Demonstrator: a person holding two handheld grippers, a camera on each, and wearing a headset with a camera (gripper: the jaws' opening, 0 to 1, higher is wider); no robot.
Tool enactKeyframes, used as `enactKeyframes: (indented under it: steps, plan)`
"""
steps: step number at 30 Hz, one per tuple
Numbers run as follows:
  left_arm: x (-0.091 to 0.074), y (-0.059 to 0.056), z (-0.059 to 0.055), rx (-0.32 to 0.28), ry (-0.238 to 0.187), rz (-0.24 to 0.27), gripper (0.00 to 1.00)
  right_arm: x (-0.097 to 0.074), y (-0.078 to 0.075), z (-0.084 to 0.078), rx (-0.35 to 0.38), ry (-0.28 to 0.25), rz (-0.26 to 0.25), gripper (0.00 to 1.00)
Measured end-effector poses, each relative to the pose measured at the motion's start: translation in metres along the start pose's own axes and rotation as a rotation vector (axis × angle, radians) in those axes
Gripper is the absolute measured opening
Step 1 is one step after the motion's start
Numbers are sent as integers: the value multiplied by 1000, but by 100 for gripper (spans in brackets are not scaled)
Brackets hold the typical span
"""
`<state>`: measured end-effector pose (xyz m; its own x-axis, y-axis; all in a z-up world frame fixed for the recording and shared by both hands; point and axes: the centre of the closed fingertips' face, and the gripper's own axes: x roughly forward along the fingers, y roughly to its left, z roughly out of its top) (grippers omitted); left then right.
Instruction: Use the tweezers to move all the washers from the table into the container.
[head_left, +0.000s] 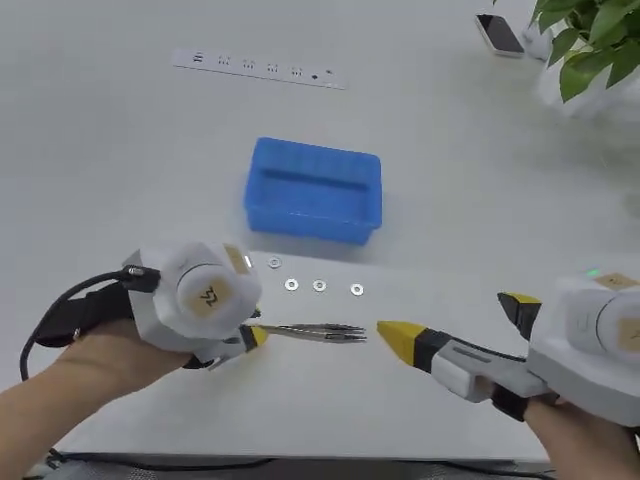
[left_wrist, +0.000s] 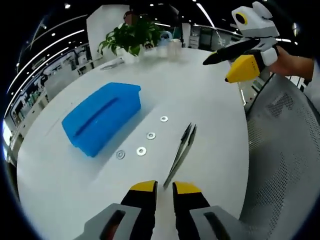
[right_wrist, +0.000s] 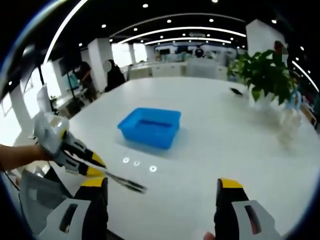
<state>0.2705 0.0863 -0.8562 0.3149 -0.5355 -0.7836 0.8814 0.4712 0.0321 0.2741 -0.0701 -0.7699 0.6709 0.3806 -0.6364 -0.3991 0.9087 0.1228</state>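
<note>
Left gripper (head_left: 254, 337): located over the near-left part of the table (head_left: 480, 230), close to its near edge. Its jaws are pressed together on the rear end of the tweezers (head_left: 312, 332). In the left gripper view, the left gripper (left_wrist: 165, 186) shows only a narrow gap between its yellow tips, with the tweezers (left_wrist: 181, 151) running forward out of it. The two prong tips are slightly apart and hold nothing.

Washers (head_left: 319, 286): four, lying flat on the table in a loose row between the container and the tweezers. None is touching the tweezers. The left gripper view shows the same row of washers (left_wrist: 141, 150) beside the container (left_wrist: 100, 120).

Container (head_left: 310, 222): blue, rectangular, open-topped, at mid-table just beyond the washers. No washers are seen inside it.

Right gripper (head_left: 458, 322): near the near-right edge of the table. Its jaws are spread wide and hold nothing, as confirmed in the right gripper view (right_wrist: 161, 184). Its nearer yellow tip points at the tweezer tips, just apart from them.

Far edge: a power strip (head_left: 260, 68). Far-right corner: a phone (head_left: 498, 33) and a plant (head_left: 590, 40).
</note>
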Motion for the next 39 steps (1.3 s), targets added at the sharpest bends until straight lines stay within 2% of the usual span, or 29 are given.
enactKeyframes:
  steps: [4,8,12,13,21,24,27,29,33,36,39]
  plan:
    - [4,-1,-4,39,27,-11,5,1,3,-3,-5,12,10,88]
    - [4,-4,-4,87,31,-25,0,3,11,-3,-31,22,39,86]
    - [4,-5,-3,103,34,-27,0,9,20,0,-84,35,66,84]
    - [0,-8,0,129,24,-40,0,10,21,1,-104,38,71,83]
    - [-30,-11,19,109,-35,-17,0,17,46,7,-220,58,149,66]
    - [-44,-14,28,92,-70,-11,0,21,59,5,-267,70,204,57]
    - [-56,-14,36,80,-93,-5,0,25,80,-2,-336,105,293,45]
    - [-65,-14,43,72,-114,1,0,29,92,-6,-392,115,333,37]
    - [-79,-16,54,67,-143,6,0,39,108,-16,-445,149,385,30]
    - [-85,-16,60,79,-158,11,0,47,121,-13,-476,151,424,26]
    - [-89,-16,61,94,-155,13,0,52,133,-9,-518,148,463,21]
